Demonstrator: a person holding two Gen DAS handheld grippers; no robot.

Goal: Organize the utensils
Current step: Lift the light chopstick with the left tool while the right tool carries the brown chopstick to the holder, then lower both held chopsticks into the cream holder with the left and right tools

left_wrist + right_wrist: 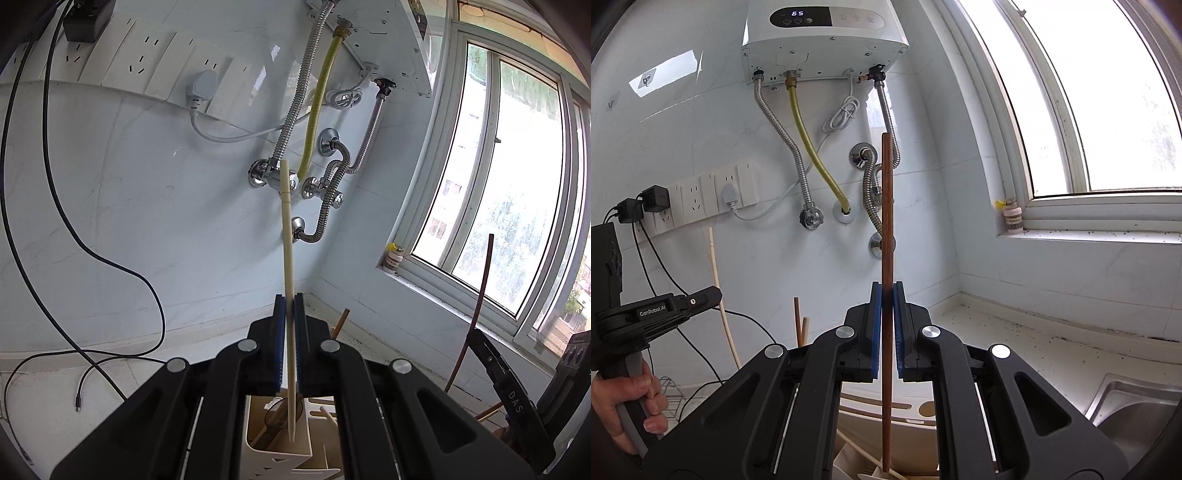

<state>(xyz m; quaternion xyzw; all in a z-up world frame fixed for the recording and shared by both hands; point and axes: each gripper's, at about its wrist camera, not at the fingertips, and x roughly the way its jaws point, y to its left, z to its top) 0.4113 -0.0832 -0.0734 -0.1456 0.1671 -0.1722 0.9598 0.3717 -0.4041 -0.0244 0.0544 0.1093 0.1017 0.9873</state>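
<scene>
My left gripper (pixel 289 306) is shut on a pale cream chopstick (pixel 286 236) that stands nearly upright, its thin tip hanging just over a white utensil holder (pixel 275 448) with wooden utensils inside. My right gripper (pixel 886 295) is shut on a dark brown wooden chopstick (pixel 886 206), also upright, its lower end above the same white holder (pixel 857 424). In the right wrist view the left gripper (pixel 713 293) shows at the left, held by a hand (pixel 624 410), with the cream chopstick (pixel 718 288) in it. The brown chopstick (pixel 480 295) appears at the right of the left wrist view.
A tiled wall with a water heater (pixel 823 40), metal hoses (pixel 295 99) and a socket strip (pixel 147 62) lies ahead. Black cables (pixel 92 258) trail over the counter at left. A steel sink (pixel 1134 410) sits at right, below a window (pixel 1108 103) with a small jar (pixel 1012 218) on its sill.
</scene>
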